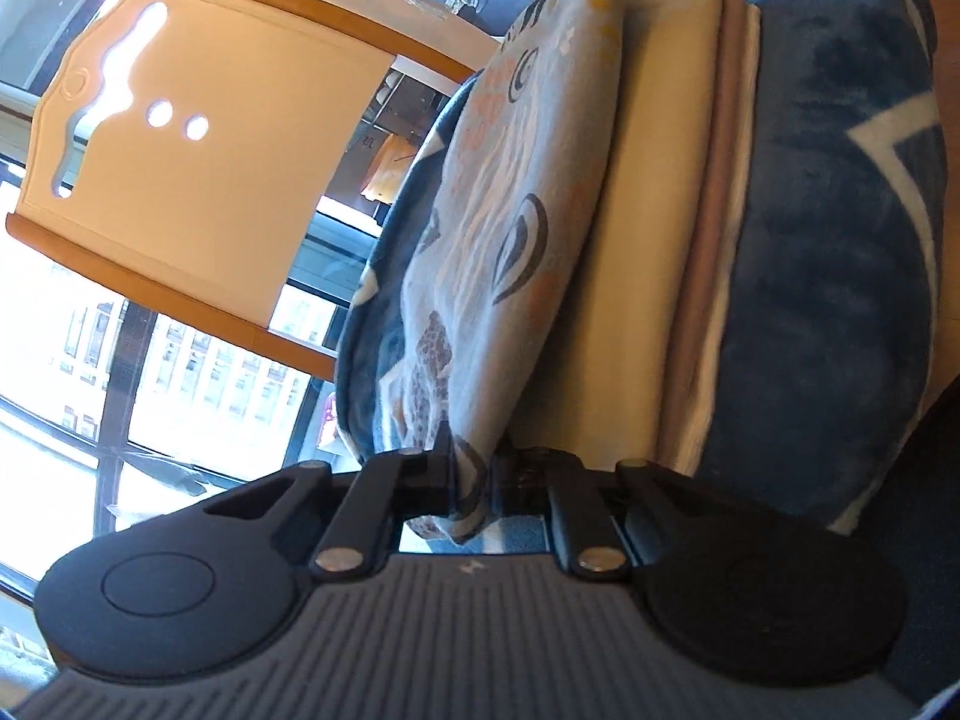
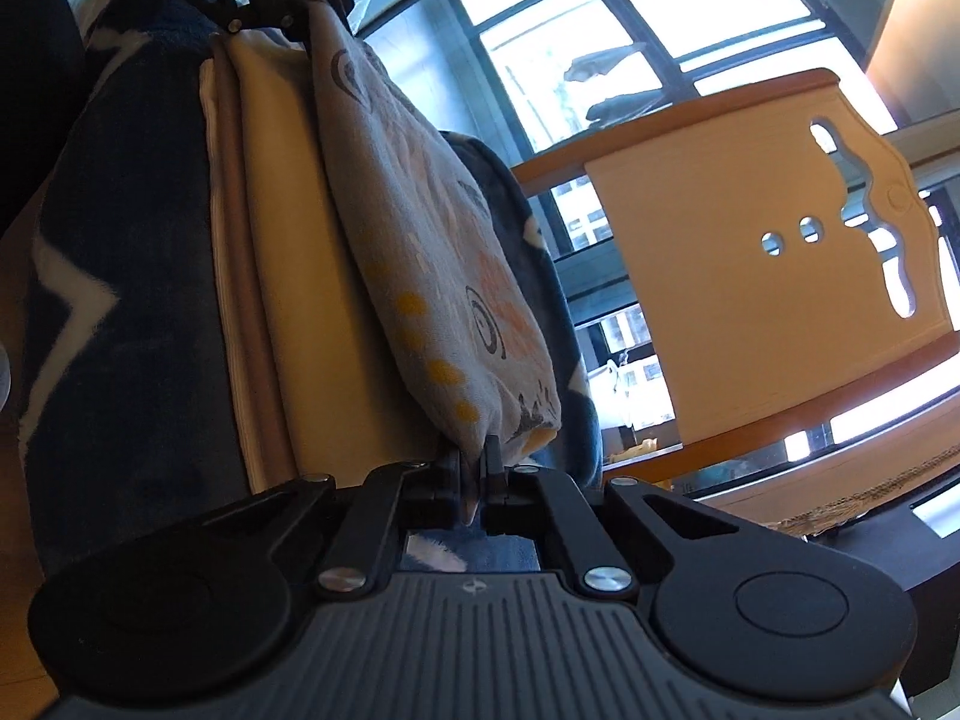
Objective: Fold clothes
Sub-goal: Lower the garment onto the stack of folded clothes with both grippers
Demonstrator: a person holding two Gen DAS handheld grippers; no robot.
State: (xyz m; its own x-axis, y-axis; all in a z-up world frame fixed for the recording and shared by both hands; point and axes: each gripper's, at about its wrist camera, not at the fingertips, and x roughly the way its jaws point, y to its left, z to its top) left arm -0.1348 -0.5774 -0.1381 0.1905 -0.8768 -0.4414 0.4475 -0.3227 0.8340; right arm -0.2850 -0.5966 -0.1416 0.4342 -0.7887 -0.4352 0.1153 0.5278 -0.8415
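Left tongs point(image 1: 474, 483): you are pinching one end of the patterned garment point(image 1: 510, 252), its fabric gathered between the jaws. Right tongs point(image 2: 477, 480): you are clamping the opposite end of the same garment, a corner of cloth poking through between the closed jaws. In the right wrist view the left tongs are also showing at the far end, gripping the top edge.

Patterned garment: you are holding it stretched between both tongs, doubled over so that it looks like a flat, padded panel. Thin, soft knit, pale grey-blue, printed with dark swirls, orange patches and yellow dots point(image 2: 444, 371).

Folded stack point(image 1: 678, 252): it is sitting just beside the garment, touching it along one face. Cream and tan layers, smooth, with straight squared edges.

Blue blanket point(image 1: 840, 276): it is lying under the stack and curling up behind the garment. Thick plush fleece, dark blue with white zigzag markings. What carries it I cannot tell; only a strip of wood-coloured surface point(image 2: 12, 324) is showing at its edge.

Chair back point(image 1: 198, 150): orange wood frame, pale panel with wavy cut-outs and round holes, standing well apart in front of the window point(image 2: 600, 18).

Progress, as a judgement: several pieces are looking finished; you are appearing to be partway through the patterned one, with laying it onto the stack left.
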